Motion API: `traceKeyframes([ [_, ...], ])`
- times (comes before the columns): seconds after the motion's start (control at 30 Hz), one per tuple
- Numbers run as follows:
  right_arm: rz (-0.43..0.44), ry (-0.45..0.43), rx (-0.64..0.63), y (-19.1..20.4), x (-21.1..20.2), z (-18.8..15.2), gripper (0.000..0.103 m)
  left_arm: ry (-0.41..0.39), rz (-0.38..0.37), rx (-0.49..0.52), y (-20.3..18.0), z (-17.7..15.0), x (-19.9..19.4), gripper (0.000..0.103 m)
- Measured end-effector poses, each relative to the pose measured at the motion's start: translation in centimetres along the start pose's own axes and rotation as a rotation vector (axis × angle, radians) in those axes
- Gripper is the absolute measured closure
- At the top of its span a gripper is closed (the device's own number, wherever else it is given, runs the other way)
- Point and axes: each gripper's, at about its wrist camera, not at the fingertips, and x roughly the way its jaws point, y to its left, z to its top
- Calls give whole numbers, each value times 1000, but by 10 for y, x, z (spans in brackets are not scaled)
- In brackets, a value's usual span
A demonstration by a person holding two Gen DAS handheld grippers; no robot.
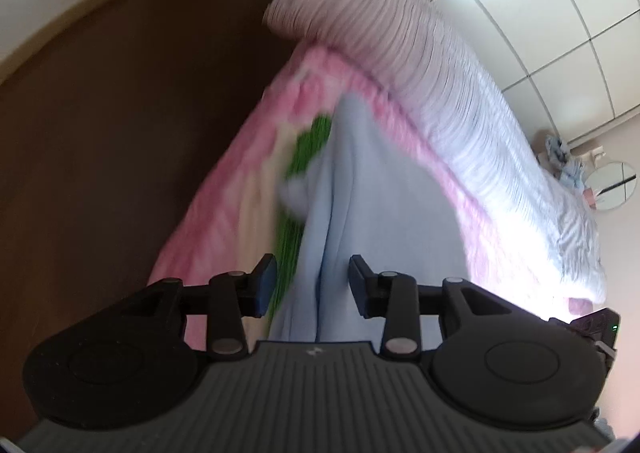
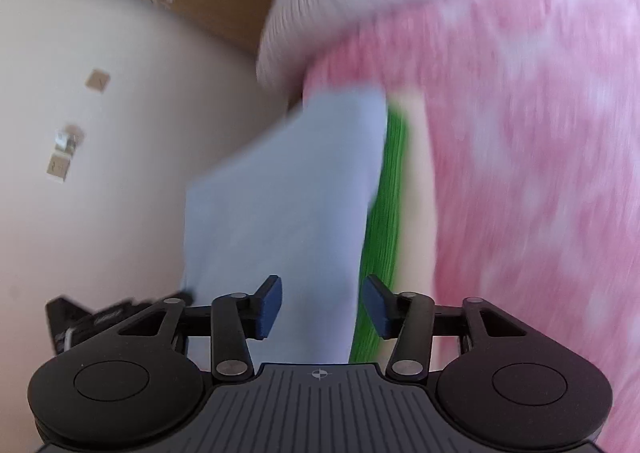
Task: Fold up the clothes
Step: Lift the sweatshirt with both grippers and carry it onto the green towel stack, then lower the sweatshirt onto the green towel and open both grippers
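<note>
Two grippers face one light blue garment point(image 1: 340, 189), which lies on a pink patterned blanket point(image 1: 224, 205) spread over the bed, beside a white ribbed quilt point(image 1: 440, 93). Left gripper point(image 1: 312, 285) stands with its jaws well apart, the blue cloth running straight ahead between the pads, though blur hides whether either pad touches it; it grips nothing firmly. Right gripper point(image 2: 322, 307) is likewise spread wide, with the same garment point(image 2: 288, 189) stretching forward from between its fingers and a green patch of the blanket point(image 2: 384, 213) just to its right. The garment's long axis runs away from both grippers, so each seems about equally near one end. Closing on that near edge looks like the coming step.
</note>
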Motion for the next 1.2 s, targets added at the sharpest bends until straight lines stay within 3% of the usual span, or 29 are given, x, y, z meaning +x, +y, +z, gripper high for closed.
traceKeyframes([
  [0.13, 48, -53, 127, -24, 22, 49, 51, -26, -37, -40, -9, 43, 31, 65],
  [0.2, 45, -62, 96, -23, 34, 59, 50, -11, -52, -57, -14, 58, 53, 67],
  [0.23, 38, -65, 70, -21, 39, 63, 50, -7, -53, -46, -18, 62, 62, 71],
  [0.27, 32, -68, 43, -19, 44, 67, 51, -8, -38, -43, -21, 64, 70, 86],
  [0.3, 25, -71, 16, -17, 50, 71, 81, -41, -48, -14, -23, 60, 69, 94],
  [0.37, 12, -77, -37, -13, 60, 78, 90, -109, -69, 48, -27, 53, 65, 97],
  [0.4, 9, -110, -127, -4, 59, 77, 91, -143, -79, 79, -30, 49, 64, 97],
  [0.47, -10, -196, -349, 16, 55, 65, 91, -214, -41, 208, -34, 39, 62, 97],
  [0.5, -42, -219, -426, 21, 60, 60, 91, -201, 14, 236, -35, 38, 73, 97],
  [0.53, -90, -209, -466, 22, 70, 58, 90, -157, 40, 221, -29, 37, 84, 93],
  [0.57, -147, -169, -459, 18, 81, 59, 85, -140, 42, 173, -22, 37, 89, 83],
  [0.63, -197, -163, -394, 9, 86, 65, 69, -139, 43, 82, -13, 40, 90, 71],
  [0.67, -205, -182, -372, 7, 80, 66, 60, -163, 38, 69, -13, 40, 84, 72],
  [0.7, -224, -202, -367, 9, 72, 67, 57, -214, 79, 78, -18, 39, 75, 72],
  [0.73, -249, -227, -370, 11, 64, 68, 57, -266, 122, 88, -23, 38, 67, 73],
  [0.83, -292, -307, -460, 32, 33, 56, 57, -385, 200, 130, -50, 23, 33, 88],
  [0.93, -268, -294, -579, 51, 17, 23, 57, -383, 156, 264, -80, -5, 11, 92],
  [1.07, -287, -234, -734, 66, 22, -25, 58, -291, 202, 440, -95, -35, 38, 96],
  [1.2, -341, -168, -832, 51, 75, -44, 59, -222, 276, 452, -71, -30, 86, 101],
])
